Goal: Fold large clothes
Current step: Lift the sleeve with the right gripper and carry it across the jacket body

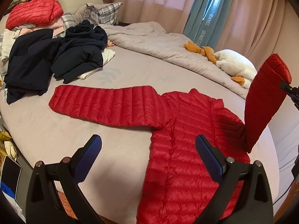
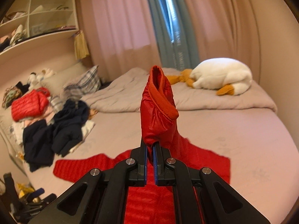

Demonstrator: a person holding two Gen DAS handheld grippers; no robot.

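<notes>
A red quilted down jacket (image 1: 183, 149) lies flat on the bed, its left sleeve (image 1: 104, 106) stretched out to the left. Its right sleeve (image 1: 265, 100) is lifted upright at the right edge of the left wrist view. My left gripper (image 1: 148, 149) is open and empty, hovering above the bed beside the jacket's body. My right gripper (image 2: 150, 145) is shut on the right sleeve's cuff end (image 2: 158, 110) and holds it up above the jacket body (image 2: 145, 196).
A pile of dark navy clothes (image 1: 56, 59) and a folded red jacket on a stack (image 1: 33, 13) lie at the far left of the bed (image 1: 93, 145). A grey duvet (image 1: 149, 39) and a white plush goose (image 1: 235, 65) lie at the back. Curtains hang behind.
</notes>
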